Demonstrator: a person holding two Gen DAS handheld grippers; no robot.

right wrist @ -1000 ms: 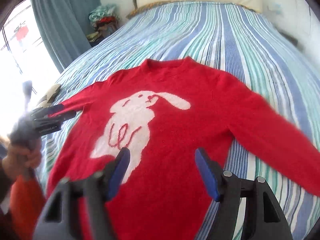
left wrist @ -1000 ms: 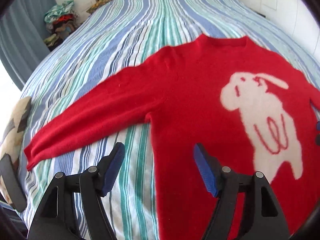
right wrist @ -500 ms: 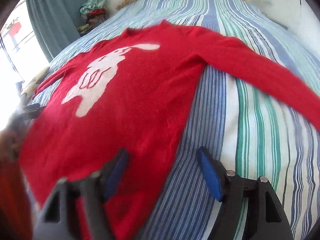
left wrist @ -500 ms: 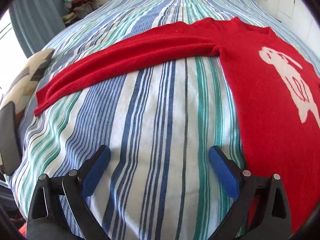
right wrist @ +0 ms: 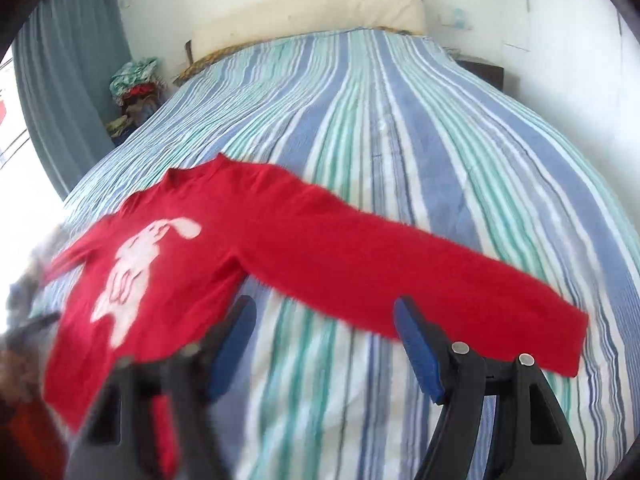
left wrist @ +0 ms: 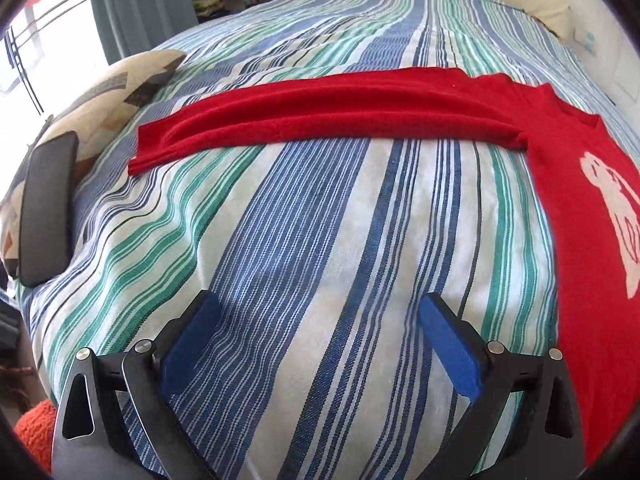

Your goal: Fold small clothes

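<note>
Hovering over the blue, green and white striped bedspread (left wrist: 304,240), my left gripper (left wrist: 320,336) has its blue-padded fingers (left wrist: 188,340) spread wide and empty, with only bare sheet between them. The task garment, a red knit sweater with a white dog motif (right wrist: 168,264), lies flat and face up on the bed. In the left wrist view its body runs from 1 to 4 o'clock, and its left sleeve (left wrist: 320,116) stretches straight across from 1 to 10 o'clock, the cuff ending near a patterned cushion (left wrist: 116,88) on which a black phone-like slab (left wrist: 46,208) rests.

My right gripper (right wrist: 324,344) is likewise parted and holds nothing. Its view is blurred, so I cannot tell its height above the fabric. The right sleeve (right wrist: 420,276) lies across that view from 10 to 3 o'clock, passing just beyond the fingertips, and the right-hand pad (right wrist: 416,352) overlaps the sleeve's lower edge.

I judge the step in hand to be the approach to the sleeves, before either is folded inward over the body. To do it well, I would pinch each sleeve near the cuff, taking both knit layers, then lift only slightly and carry it toward the motif, so the body does not drag. Knit of this kind likely stretches and clings to the sheet; a shallow pinch may slip.
</note>
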